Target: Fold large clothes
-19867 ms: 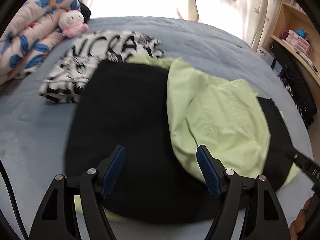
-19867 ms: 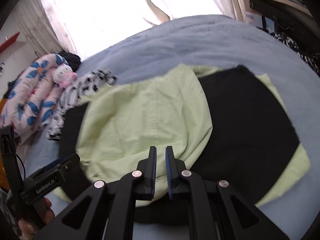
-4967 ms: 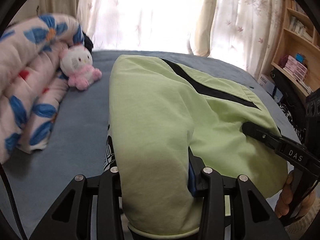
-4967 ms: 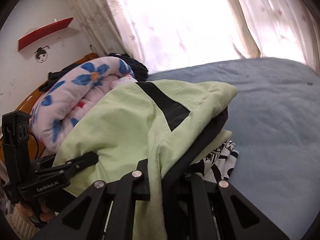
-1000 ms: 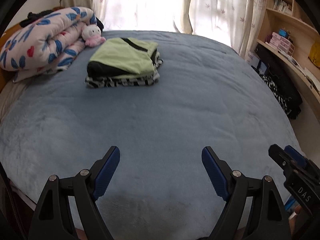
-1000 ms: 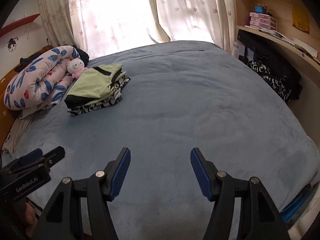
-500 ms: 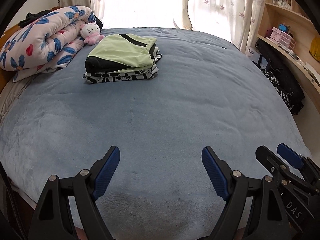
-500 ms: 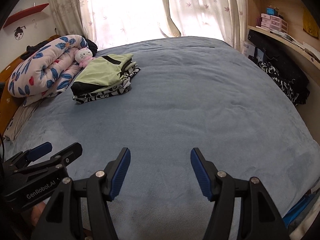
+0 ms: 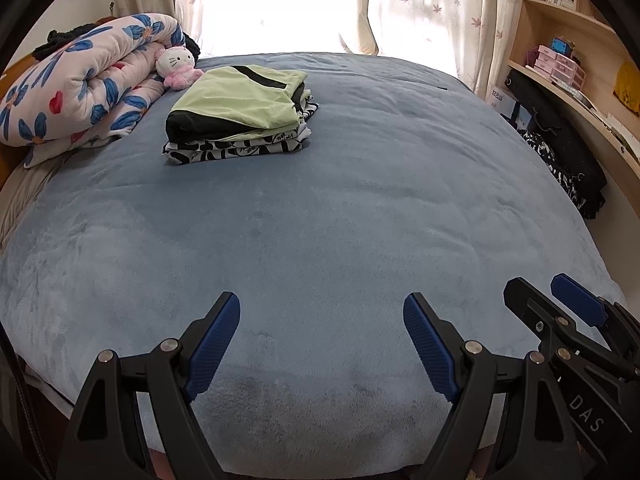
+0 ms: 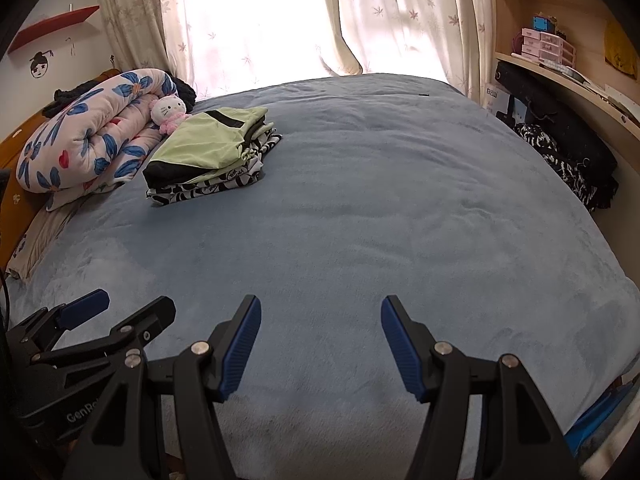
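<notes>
We hold both hand-held grippers, left (image 9: 320, 334) and right (image 10: 320, 334), apart and empty at the bed's (image 9: 360, 208) near edge; the folded stack (image 9: 240, 114) lies well off toward the far-left corner, nearer the left.

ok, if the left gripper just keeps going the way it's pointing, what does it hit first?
Likely the bare blue bed cover: the open left gripper points down at it. The folded clothes stack lies farther off, to the left.

Two grippers are hovering over one blue bed (image 9: 360, 208): the left gripper (image 9: 322, 312) and the right gripper (image 10: 320, 312), each showing two blue-padded fingers standing apart with nothing between them. Far back, two folded garments are sitting in one stack: a green-and-black garment (image 9: 240, 100) over a black-and-white printed garment (image 9: 240, 148). One floral quilt (image 9: 80, 84) and one plush toy (image 9: 176, 66) are lying beside the stack.
</notes>
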### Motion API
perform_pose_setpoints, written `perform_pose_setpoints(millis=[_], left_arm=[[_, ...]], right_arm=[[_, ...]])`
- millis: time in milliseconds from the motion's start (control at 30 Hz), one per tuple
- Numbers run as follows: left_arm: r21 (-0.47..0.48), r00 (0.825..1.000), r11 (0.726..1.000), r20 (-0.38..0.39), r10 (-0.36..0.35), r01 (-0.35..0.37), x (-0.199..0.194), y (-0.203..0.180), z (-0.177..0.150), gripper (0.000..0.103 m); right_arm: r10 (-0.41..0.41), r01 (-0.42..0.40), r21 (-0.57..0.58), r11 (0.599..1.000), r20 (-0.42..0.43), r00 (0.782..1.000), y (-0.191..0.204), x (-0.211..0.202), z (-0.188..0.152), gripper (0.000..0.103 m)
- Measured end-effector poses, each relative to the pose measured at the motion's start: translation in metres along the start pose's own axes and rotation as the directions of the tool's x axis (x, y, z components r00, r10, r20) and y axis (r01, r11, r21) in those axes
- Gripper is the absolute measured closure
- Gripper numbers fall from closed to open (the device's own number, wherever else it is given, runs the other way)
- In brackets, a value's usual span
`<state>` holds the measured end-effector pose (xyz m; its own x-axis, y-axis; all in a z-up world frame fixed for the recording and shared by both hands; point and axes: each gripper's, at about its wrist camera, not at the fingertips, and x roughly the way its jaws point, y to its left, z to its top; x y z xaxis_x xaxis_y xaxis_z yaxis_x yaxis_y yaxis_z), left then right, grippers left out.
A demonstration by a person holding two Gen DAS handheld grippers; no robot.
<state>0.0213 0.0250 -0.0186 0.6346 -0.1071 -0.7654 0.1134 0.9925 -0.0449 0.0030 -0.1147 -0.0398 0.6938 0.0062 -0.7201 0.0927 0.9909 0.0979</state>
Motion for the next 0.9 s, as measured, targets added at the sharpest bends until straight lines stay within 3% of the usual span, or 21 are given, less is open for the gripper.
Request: perform_pose_setpoints(millis=[900], left_arm=[[0.008, 1.000, 1.000, -0.003, 0.021, -0.021, -0.0037, -0.0010, -0.0065, 0.020]], right_arm=[[-0.004, 0.004, -0.003, 1.000, 0.000, 1.000, 0.0021, -0.0010, -0.0053, 0.040]])
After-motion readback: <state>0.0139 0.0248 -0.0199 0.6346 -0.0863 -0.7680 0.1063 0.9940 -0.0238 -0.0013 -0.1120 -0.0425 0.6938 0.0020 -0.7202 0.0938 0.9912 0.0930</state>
